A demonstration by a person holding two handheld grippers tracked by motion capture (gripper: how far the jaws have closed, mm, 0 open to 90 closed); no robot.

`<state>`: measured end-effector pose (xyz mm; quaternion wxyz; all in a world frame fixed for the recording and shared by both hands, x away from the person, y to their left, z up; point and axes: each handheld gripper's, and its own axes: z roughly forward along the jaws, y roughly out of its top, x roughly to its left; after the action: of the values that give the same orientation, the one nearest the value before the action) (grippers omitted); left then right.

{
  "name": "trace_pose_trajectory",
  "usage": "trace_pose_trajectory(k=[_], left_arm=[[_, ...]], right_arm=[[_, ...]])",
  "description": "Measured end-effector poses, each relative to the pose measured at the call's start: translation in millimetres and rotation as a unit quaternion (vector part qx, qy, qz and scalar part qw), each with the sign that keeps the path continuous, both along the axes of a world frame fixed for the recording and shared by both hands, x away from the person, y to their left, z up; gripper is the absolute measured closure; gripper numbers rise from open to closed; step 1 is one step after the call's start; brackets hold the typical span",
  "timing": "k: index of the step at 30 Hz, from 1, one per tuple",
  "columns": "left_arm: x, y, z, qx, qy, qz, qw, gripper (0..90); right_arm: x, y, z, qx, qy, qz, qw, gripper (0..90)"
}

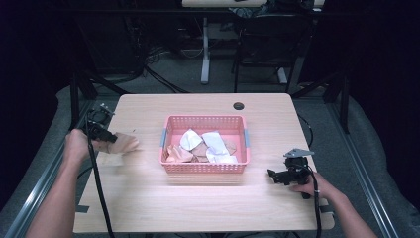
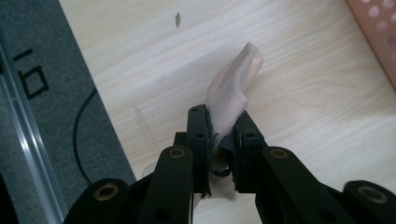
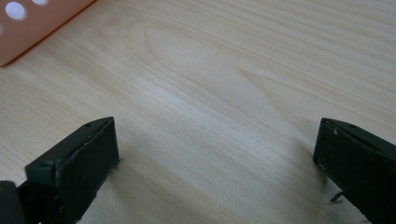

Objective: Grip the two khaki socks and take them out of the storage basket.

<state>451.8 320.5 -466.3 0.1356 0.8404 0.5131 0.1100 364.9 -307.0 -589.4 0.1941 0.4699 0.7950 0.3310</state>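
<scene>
A pink plastic basket [image 1: 171, 122] stands mid-table with several white and beige cloth pieces [image 1: 214, 141] inside. My left gripper [image 1: 110, 138] is at the table's left, shut on a beige cloth [image 1: 126, 143] that hangs just above the wood. In the left gripper view the cloth [image 2: 231, 93] sticks out forward from between the closed jaws of the gripper [image 2: 223, 122], and the basket corner [image 2: 376, 32] is at top right. My right gripper [image 1: 272, 175] rests low at the right front, open. Its view has the jaws wide apart, the gripper [image 3: 217, 154] holding nothing over bare wood.
The basket's edge [image 3: 32, 28] shows at the top left of the right gripper view. A round cable hole [image 1: 238, 106] sits near the table's far edge. Cables [image 1: 99, 188] trail from both grippers. Chairs and table legs [image 1: 205, 49] stand beyond the table.
</scene>
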Motion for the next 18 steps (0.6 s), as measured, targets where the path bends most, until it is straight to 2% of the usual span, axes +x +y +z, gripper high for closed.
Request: trace_pose_trajectory(k=[9, 12, 14, 18], left_arm=[[-0.6, 2.4, -36.9, -0.014, 0.039, 0.007, 0.9991, 73.8], [-1.2, 1.6, -41.5, -0.018, 0.042, 0.005, 0.9989, 67.6], [-2.3, 0.5, -40.8, -0.023, 0.046, 0.007, 0.9987, 58.3], [-8.0, -1.1, -33.6, -0.035, 0.028, 0.009, 0.9989, 38.5]], right_arm=[[0.1, -0.1, 0.0, 0.0, 0.001, 0.002, 1.0, 0.0], [0.0, -0.2, 0.1, 0.0, 0.001, 0.001, 1.0, 0.0], [0.0, -0.1, 0.0, 0.0, 0.0, 0.001, 1.0, 0.0], [0.0, -0.1, 0.0, 0.0, 0.0, 0.001, 1.0, 0.0]])
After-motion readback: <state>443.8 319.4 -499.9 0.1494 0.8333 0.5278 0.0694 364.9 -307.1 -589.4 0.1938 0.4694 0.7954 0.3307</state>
